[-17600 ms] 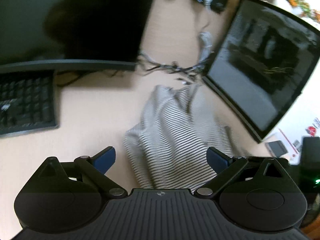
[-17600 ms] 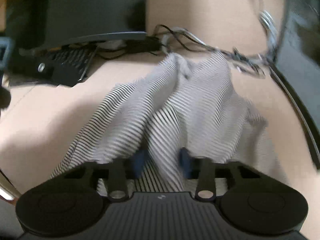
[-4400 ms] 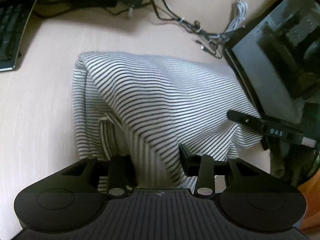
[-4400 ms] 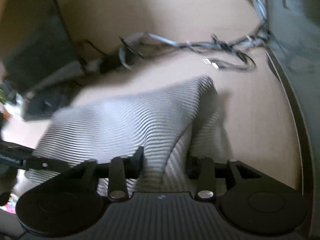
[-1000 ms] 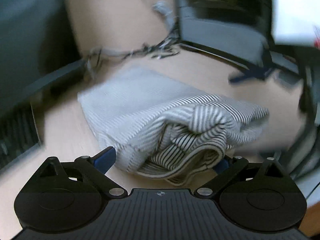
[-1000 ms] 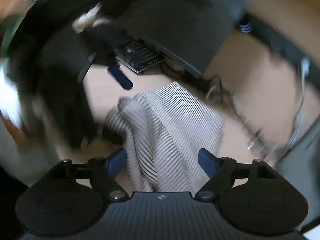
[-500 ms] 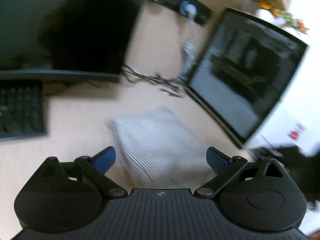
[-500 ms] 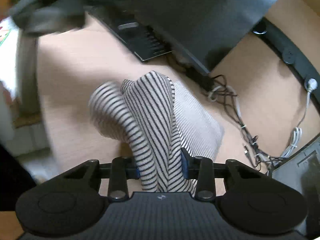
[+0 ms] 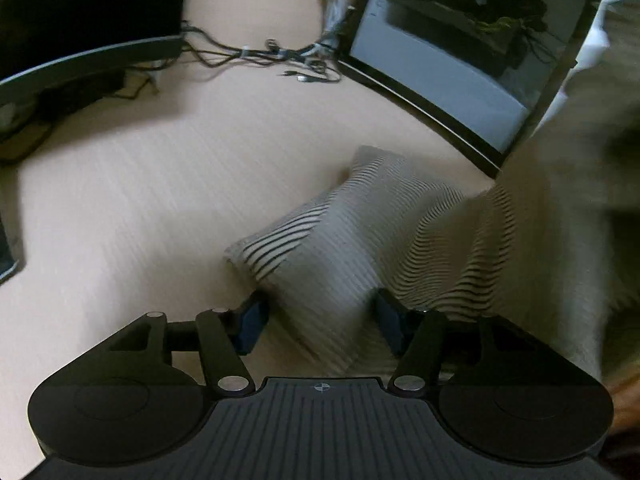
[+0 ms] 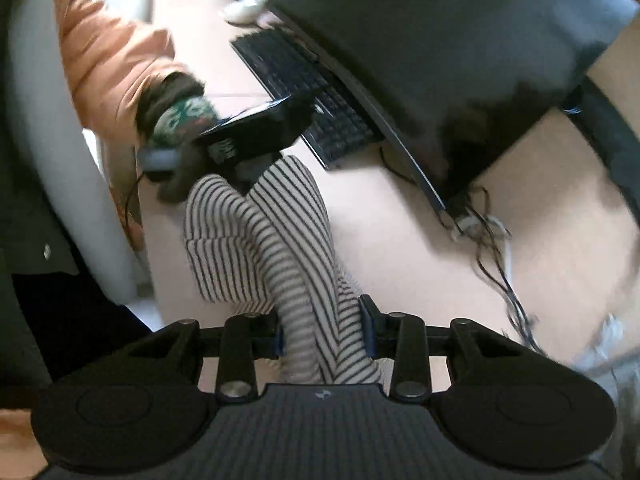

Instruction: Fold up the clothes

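Now the striped garment (image 10: pixel 276 248) is a bunched length of white cloth with thin dark stripes, drawn up off the pale wooden desk (image 9: pixel 132 200) between the two grippers. From the right wrist view, the right gripper (image 10: pixel 323 332) has its blue-padded fingers pinched tight on a gathered fold, and the cloth runs away from it in twisted, rope-like folds with a hemmed edge hanging to the left. At the far end the left gripper (image 10: pixel 256 136), held by a hand in an orange sleeve (image 10: pixel 104 56), meets the cloth. From the left wrist view, the left gripper (image 9: pixel 320 322) has its fingers partly apart, with a thick fold of the garment (image 9: pixel 360 232) between them; whether the pads press it I cannot tell. Behind stand a keyboard (image 10: pixel 304 92), monitors (image 9: pixel 472 48) and tangled cables (image 9: pixel 256 56).
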A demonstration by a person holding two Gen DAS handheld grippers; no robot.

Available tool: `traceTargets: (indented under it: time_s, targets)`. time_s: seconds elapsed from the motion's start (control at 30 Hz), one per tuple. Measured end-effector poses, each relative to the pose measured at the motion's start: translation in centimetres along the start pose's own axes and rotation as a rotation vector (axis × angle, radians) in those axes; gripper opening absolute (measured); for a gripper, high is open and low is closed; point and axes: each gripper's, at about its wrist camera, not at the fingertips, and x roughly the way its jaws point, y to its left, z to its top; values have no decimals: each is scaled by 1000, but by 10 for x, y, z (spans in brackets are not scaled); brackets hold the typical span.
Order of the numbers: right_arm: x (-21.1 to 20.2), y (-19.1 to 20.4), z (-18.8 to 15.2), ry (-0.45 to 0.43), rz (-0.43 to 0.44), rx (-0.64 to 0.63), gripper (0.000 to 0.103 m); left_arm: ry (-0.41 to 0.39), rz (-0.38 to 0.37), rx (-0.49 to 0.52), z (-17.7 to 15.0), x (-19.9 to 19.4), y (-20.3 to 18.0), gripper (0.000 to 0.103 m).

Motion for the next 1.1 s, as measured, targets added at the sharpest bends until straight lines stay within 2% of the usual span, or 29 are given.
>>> traceTargets:
  time_s: [0.03,0.1,0.17,0.27,0.3,0.4,0.53,0.63,0.7,0.73,0.8,0.83,0.93,0.97,1.03,1.1]
  targets:
    - [12,-12,1,-13,27,13,34,-5,16,-29,-2,-6,5,58]
    - [39,-32,-1,-22,109,21,34,-19,66,-62,-9,-22,14,60]
    - [66,-51,-5,-28,197,26,34,-49,106,-106,-14,-41,26,70]
    - [104,-63,-14,-27,283,63,35,-105,124,-231,-19,-68,43,72]
    - [115,-65,-18,-29,300,77,36,-121,128,-245,-19,-74,43,73]
    - [134,-77,-32,-59,342,154,40,-158,101,-202,-11,-88,24,78]
    - [135,-94,-49,-114,339,295,41,-186,-21,-44,9,-83,-20,83]
    - [121,-98,-60,-140,268,384,45,-159,-77,49,22,-57,-47,83]
    - [106,-99,-68,-148,179,434,52,-118,-45,102,28,-34,-57,76]
    - [98,-99,-73,-152,135,459,58,-96,-15,111,31,-23,-57,68]
    - [78,-96,-83,-167,40,523,65,-78,2,93,37,-12,-52,65]
    - [67,-94,-89,-181,-6,555,65,-74,5,85,41,-8,-49,64]
    - [35,-83,-101,-237,-144,618,63,-75,23,90,49,0,-41,64]
    - [34,-80,-103,-238,-172,631,60,-76,31,91,52,1,-39,64]
    - [38,-77,-106,-221,-210,654,46,-75,64,93,56,3,-34,63]
    - [42,-74,-109,-204,-247,678,44,-70,103,91,59,7,-27,64]
